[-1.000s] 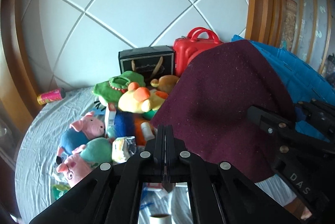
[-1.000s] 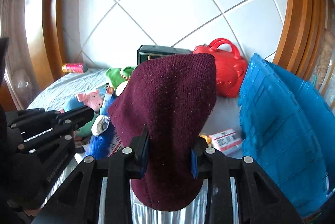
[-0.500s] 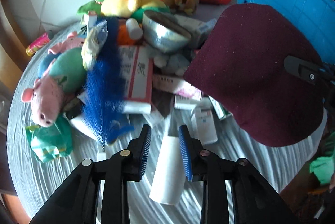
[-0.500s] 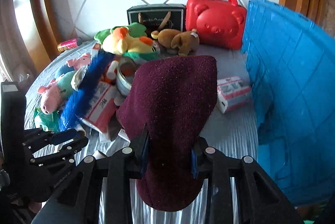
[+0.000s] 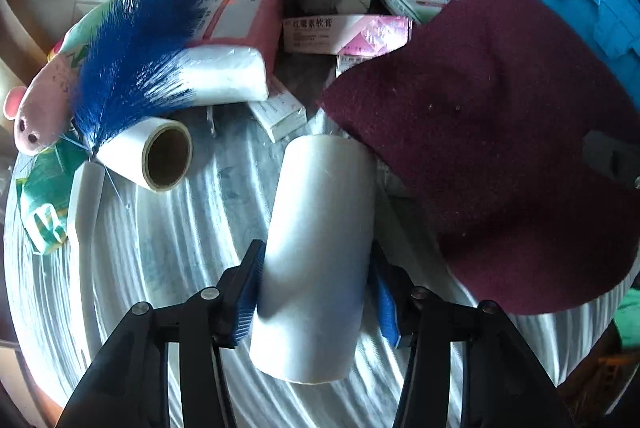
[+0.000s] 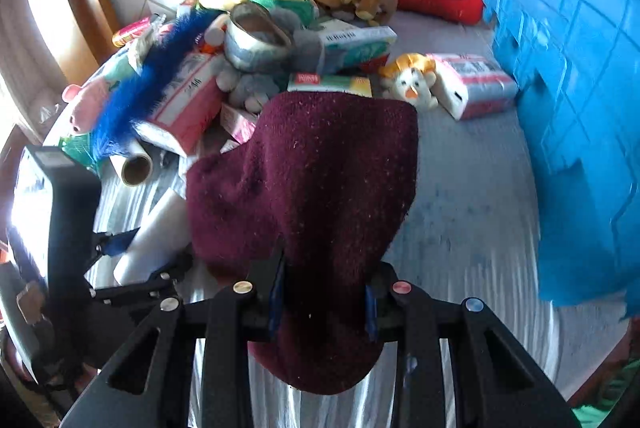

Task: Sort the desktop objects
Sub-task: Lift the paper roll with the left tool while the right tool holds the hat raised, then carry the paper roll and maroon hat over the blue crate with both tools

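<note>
Half a second back my left claw (image 5: 316,292) hung above the white roll (image 5: 316,248) with its fingers only framing the near end; now it has dropped low, and the blue pads sit on both flanks of the roll. From the left wrist view both pads look to be touching it, so I judge the claw closed on the roll, though I can't say how firmly. My right claw (image 6: 324,302) has kept its clamp on the maroon knit hat (image 6: 320,183), which hangs from it over the table (image 6: 472,211) with its far edge drooping toward the clutter.

What matters for the coming move is the roll's long axis: it runs almost straight away from the left claw, leaning slightly right, and the grip sits nearer its near end than its middle. The far end points under the edge of the hat. A lift from that spot may let the far end sag, so I'd raise it slowly.

The roll lies on the table on the left arm's side, just beside a second roll with an open cardboard core (image 5: 160,155) and the blue feather duster (image 5: 140,39). The blue crate (image 6: 568,107) stands to the right, nearer the hat.
</note>
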Demonstrator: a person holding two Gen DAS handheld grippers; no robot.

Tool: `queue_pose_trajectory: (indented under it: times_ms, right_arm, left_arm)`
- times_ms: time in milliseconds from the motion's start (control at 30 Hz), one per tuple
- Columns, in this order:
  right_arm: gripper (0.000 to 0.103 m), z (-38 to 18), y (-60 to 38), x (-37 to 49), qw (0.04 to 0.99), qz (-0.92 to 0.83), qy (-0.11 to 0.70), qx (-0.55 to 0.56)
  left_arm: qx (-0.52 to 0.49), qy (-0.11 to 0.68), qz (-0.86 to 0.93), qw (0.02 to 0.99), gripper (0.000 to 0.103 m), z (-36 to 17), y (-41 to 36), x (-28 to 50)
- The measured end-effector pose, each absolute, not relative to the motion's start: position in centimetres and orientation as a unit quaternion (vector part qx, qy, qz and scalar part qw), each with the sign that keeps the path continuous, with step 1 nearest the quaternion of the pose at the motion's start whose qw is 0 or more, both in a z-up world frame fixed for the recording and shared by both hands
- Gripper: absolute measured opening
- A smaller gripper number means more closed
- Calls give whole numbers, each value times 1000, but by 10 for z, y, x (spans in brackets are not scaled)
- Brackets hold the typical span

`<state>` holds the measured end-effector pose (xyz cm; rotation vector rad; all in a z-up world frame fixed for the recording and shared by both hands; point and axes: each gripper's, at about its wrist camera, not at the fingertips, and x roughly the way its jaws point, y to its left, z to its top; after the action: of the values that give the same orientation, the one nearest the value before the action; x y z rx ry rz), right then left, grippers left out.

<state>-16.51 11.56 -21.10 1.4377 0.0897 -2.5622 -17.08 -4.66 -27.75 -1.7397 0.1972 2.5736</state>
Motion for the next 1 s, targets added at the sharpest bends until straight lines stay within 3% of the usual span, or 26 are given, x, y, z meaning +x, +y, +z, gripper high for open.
queue_pose_trajectory:
  times_ms: [267, 600, 1000]
  right_arm:
    - [30, -204, 108, -161, 71, -875, 31, 477]
    - [30, -115, 83, -161, 59, -913, 69, 397]
    - [30, -14, 89, -161, 47, -948, 92, 300]
  left_arm:
    - [-515, 70, 854, 34, 45, -234, -55, -166]
    - [-415, 44, 908, 44, 45, -125, -69, -159]
    - [-308, 32, 949, 51, 45, -31, -46, -168]
